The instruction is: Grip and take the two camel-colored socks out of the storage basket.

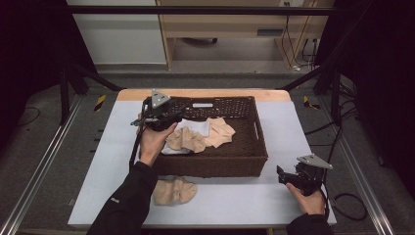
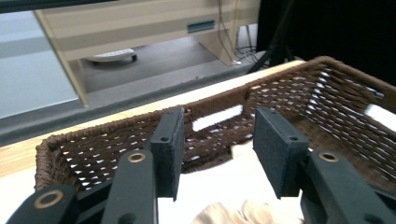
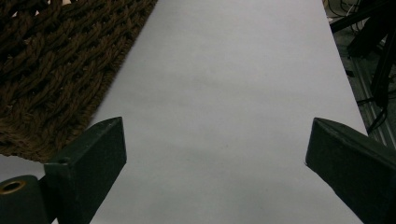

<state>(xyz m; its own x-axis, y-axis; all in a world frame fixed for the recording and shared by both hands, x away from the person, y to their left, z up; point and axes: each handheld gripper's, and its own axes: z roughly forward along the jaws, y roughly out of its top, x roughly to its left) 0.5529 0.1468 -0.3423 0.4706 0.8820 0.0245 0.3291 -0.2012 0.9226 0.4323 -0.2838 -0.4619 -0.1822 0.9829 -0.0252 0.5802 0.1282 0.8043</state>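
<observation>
The work shown was moving cloth pieces into the brown woven basket [image 1: 215, 159] at the middle of the counter [image 1: 284, 196]. Three pieces already lay inside it: a beige cloth [image 1: 186, 140], a white cloth [image 1: 194, 127] and another beige piece [image 1: 220, 131]. One beige cloth [image 1: 173, 191] was left on the counter, near the front edge, just outside the basket's front wall. The left gripper [image 2: 217, 154] hung over the basket's left end, its jaws partly apart with nothing between them. The right gripper [image 1: 299, 175] rested near the counter's front right corner, jaws wide and empty.
</observation>
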